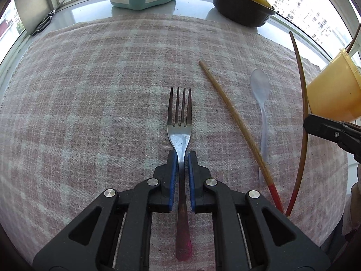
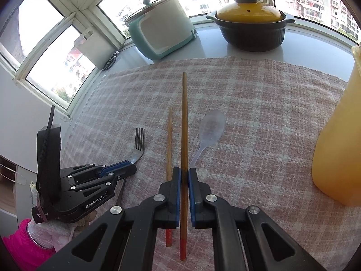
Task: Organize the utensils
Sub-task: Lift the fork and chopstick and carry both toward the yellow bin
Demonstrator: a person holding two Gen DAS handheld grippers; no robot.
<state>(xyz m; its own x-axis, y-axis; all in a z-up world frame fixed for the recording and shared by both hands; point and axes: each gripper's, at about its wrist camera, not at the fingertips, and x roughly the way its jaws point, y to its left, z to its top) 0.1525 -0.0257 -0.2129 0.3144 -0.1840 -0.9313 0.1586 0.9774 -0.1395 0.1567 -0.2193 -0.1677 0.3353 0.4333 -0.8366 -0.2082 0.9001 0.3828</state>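
Both claws gripped utensils over the checked cloth point(image 2: 259, 117)

The left claw point(image 1: 182, 155) was clamped on the fork point(image 1: 179, 113) near the cloth's left edge; the right claw point(image 2: 184, 171) was clamped on one chopstick point(image 2: 184, 122); the other chopstick point(image 2: 168, 140) and plastic spoon point(image 2: 211, 128) lay beside it; the yellow cup point(image 2: 338, 135) stood at the right edge; the cloth's far half lay open.

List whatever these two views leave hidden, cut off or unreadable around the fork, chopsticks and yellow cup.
- Yellow cup: right wrist view, cut off by the frame edge; its inside is unseen.
- Fork: left wrist view, mid-handle covered by the left gripper; contact with the cloth unclear.
- Held chopstick: right wrist view, a stretch hidden between the right gripper pads.
- Scissors: too small for detail.
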